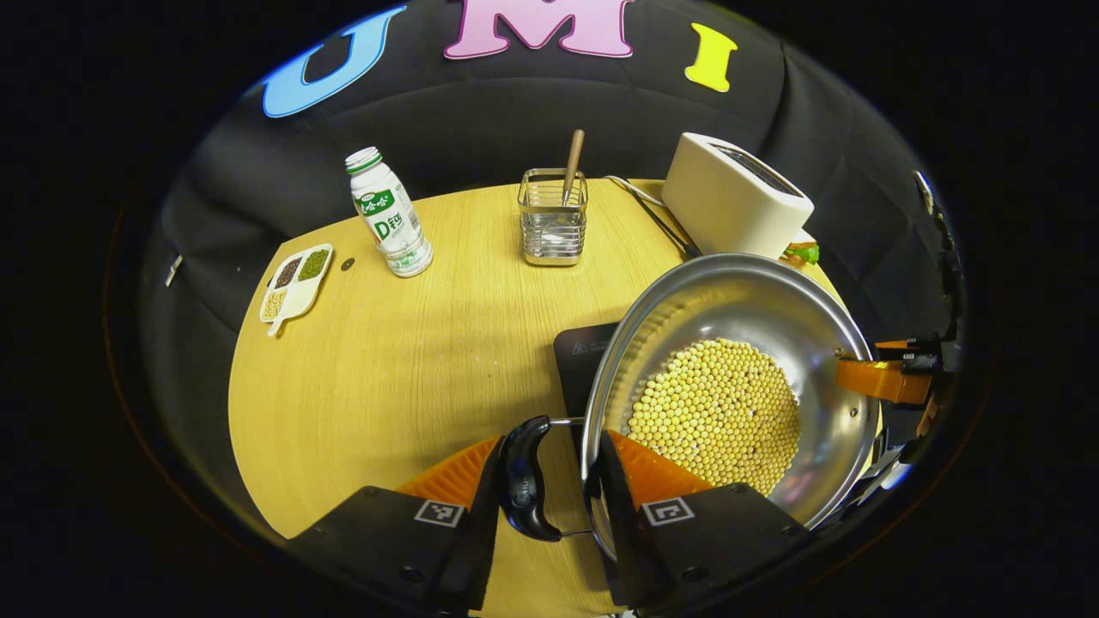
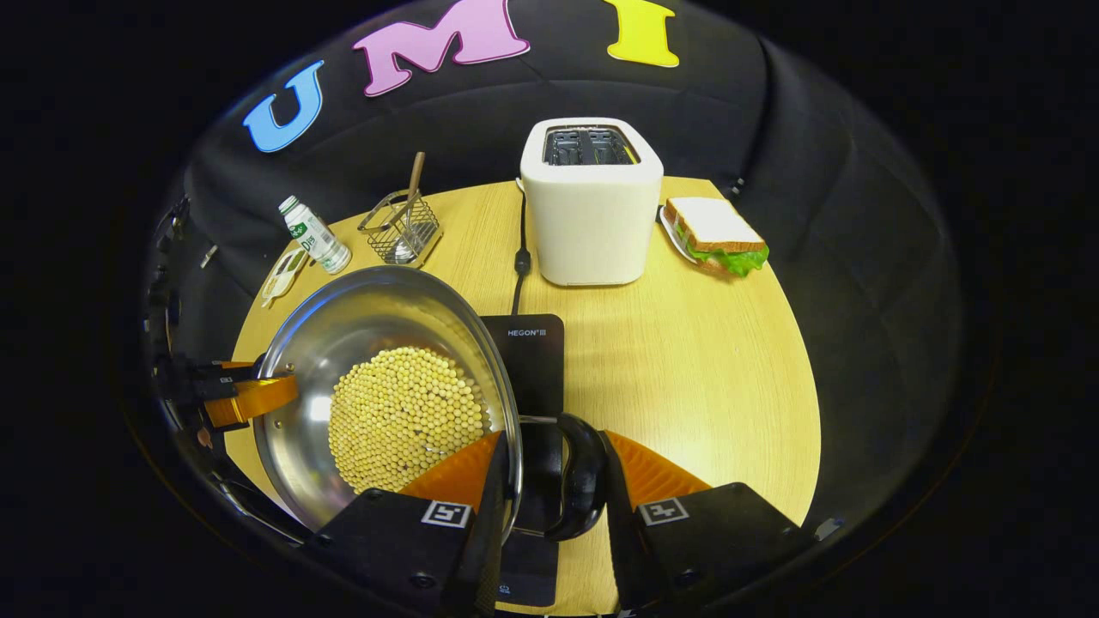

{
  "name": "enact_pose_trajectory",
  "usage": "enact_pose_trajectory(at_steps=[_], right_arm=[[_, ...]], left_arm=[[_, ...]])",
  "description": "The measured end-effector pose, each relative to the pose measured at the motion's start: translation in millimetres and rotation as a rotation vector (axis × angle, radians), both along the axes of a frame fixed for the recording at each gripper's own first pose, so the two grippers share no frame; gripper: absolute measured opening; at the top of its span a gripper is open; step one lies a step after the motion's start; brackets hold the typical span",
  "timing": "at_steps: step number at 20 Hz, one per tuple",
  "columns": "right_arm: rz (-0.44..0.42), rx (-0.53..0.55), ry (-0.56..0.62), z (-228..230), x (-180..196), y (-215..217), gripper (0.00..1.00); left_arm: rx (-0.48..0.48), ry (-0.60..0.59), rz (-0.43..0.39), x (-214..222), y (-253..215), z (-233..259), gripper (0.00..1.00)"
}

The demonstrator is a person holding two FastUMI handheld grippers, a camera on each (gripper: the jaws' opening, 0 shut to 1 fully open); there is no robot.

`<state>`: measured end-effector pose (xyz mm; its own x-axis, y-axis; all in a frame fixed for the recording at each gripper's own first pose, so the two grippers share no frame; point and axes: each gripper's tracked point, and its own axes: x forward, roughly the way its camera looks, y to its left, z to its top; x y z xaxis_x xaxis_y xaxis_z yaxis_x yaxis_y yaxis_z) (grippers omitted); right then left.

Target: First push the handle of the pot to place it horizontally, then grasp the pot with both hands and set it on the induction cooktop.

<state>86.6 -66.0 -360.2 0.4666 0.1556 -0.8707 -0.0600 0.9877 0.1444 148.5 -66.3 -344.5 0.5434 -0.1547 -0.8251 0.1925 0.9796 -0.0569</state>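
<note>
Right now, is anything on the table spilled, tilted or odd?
Nothing is spilled. The pot looks tilted, held over the induction cooktop, and the beans stay inside. The utensil holder only seems to lean in the right gripper view; it stands upright in the left gripper view.

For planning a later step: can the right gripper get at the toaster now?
Probably not yet: the right gripper is closed across the pot's rim and handle. The wooden table toward the toaster looks unobstructed.
</note>
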Motion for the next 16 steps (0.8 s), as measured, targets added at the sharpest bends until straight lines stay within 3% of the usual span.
enact_pose_trajectory(at_steps=[5, 11, 16], right_arm=[[-0.006, 0.013, 0.010, -2.7, 2.0, -1.1, 0.55], [0.003, 0.025, 0.000, -3.9, 4.0, -0.7, 0.55], [0.008, 0.028, -0.007, -3.5, 4.9, -0.6, 0.57]], left_arm=[[0.001, -0.006, -0.011, 3.7, -2.0, -0.9, 0.63], [-0.002, 0.000, 0.000, 2.6, -0.1, -2.8, 0.58], [0.001, 0.006, 0.013, 0.5, 2.7, -4.1, 0.65]])
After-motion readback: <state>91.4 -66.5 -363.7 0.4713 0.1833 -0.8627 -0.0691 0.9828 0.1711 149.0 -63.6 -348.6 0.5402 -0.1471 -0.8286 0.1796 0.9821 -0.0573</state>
